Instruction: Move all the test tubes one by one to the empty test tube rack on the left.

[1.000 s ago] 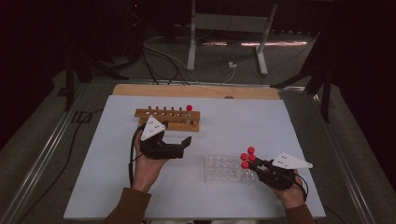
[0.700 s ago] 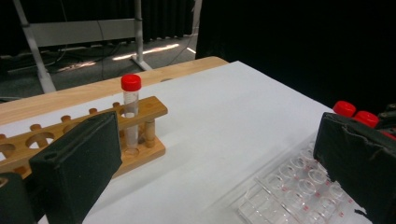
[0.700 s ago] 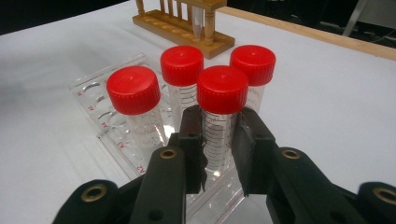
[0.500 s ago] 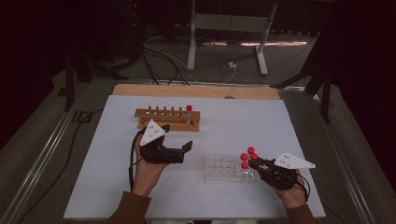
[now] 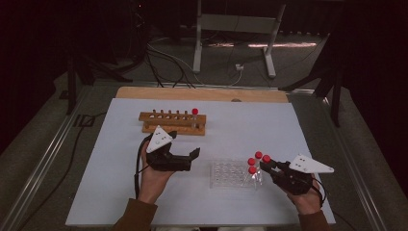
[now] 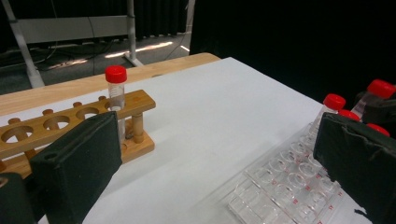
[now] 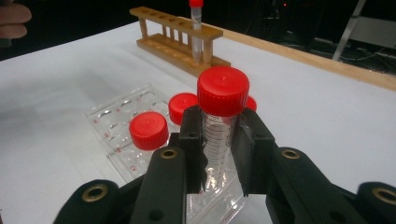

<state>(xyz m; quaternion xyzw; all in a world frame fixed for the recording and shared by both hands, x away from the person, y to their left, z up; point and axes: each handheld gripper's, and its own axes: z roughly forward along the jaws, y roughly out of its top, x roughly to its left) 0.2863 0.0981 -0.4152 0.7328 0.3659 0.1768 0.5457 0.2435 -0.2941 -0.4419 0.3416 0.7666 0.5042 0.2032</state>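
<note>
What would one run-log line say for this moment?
right gripper: shut on red-capped tube at clear rack | left gripper: open, idle | wooden rack: one tube

Clear plastic tube [image 7: 215, 140], glossy red cap [image 7: 223, 90], wooden rack [image 7: 180, 39]

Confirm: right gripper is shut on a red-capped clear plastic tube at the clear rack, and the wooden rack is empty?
Not empty. The high view shows the wooden rack holding one red-capped tube. The right gripper is indeed shut on its red-capped clear plastic tube.
</note>
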